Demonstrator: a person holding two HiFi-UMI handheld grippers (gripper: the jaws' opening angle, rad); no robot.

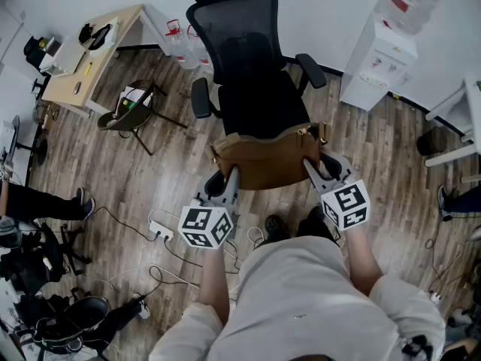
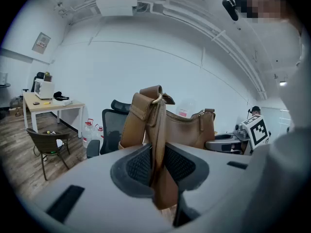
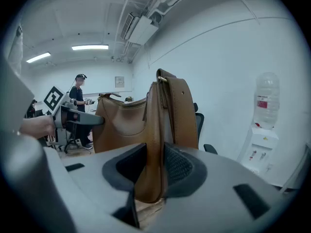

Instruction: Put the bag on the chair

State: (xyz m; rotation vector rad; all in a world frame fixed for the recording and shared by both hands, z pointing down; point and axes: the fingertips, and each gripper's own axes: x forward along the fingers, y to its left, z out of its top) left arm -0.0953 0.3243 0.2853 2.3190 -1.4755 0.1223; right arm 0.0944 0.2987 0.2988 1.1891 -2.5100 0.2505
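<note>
I have the bag (image 1: 267, 156) strung between both claws at the centre of the head view, its brown body lying across the front edge of the chair (image 1: 255, 66). The left claw (image 1: 228, 180) is clenched on the bag's left end; in the left gripper view the leather end with its brass ring (image 2: 156, 99) is pinched flat between the dark pads. The right claw (image 1: 317, 170) is likewise clamped on the opposite end, where the strap runs up alongside the side panel between its jaws. Both claws tip a little downward toward the seat (image 1: 263, 107).

Taking the bag by its two ends makes sense to me: it keeps the soft body stretched out and upright, zip edge on top, so it should land on its base and not fold or roll. I cannot tell from above whether the bottom already rests on the seat cushion or hangs just in front of it. The chair faces me with its backrest toward the top of the frame and its armrests (image 1: 200, 98) either side, so the bag has to pass between them.

My reading is that the bag needs to go deeper onto the cushion before I release, since a bag left on the front lip could slide to the floor (image 1: 128, 179)
</note>
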